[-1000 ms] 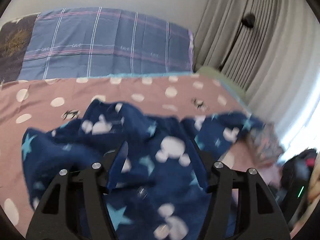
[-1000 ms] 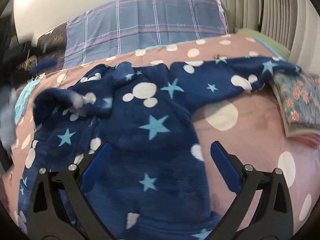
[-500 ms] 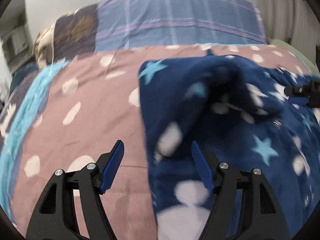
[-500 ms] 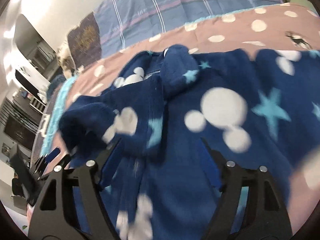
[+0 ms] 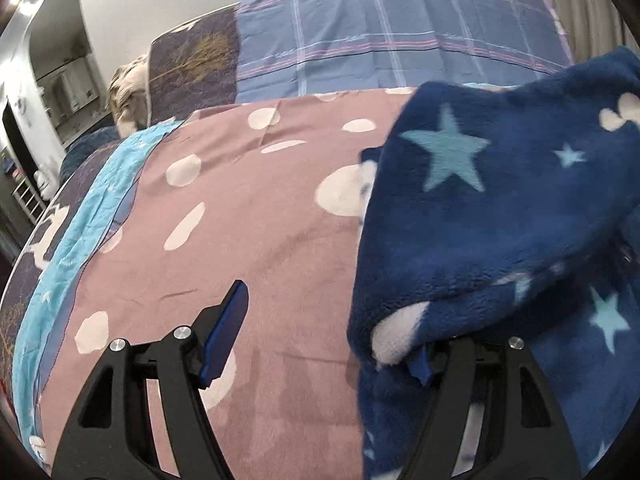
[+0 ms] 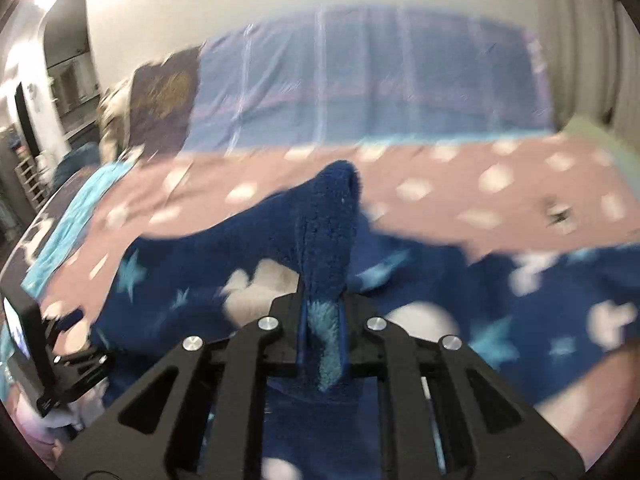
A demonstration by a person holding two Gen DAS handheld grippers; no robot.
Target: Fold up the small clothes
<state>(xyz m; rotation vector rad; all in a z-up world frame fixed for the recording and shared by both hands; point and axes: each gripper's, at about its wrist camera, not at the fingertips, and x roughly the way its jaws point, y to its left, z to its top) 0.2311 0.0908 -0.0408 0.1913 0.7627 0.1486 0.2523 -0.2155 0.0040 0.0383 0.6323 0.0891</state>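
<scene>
A navy fleece garment [image 5: 500, 220] with light-blue stars and white mouse shapes lies on the pink dotted bedspread [image 5: 248, 232]. In the left wrist view my left gripper [image 5: 320, 340] is open; a raised fold of the garment drapes over its right finger, and its left fingertip [image 5: 226, 332] is bare above the bedspread. In the right wrist view my right gripper [image 6: 322, 344] is shut on a bunched ridge of the garment [image 6: 326, 240], which stands up between the pads. The left gripper also shows at the right wrist view's lower left [image 6: 68, 352].
A blue plaid pillow [image 5: 400, 44] and a dark patterned pillow [image 5: 192, 64] lie at the head of the bed. A light-blue sheet edge [image 5: 80, 216] runs along the bed's left side. Curtains [image 6: 624, 40] hang at the right.
My right gripper has closed on a fold of the garment and lifted it. My left gripper has shifted left, its left finger now over bare bedspread, the garment's edge raised at its right.
</scene>
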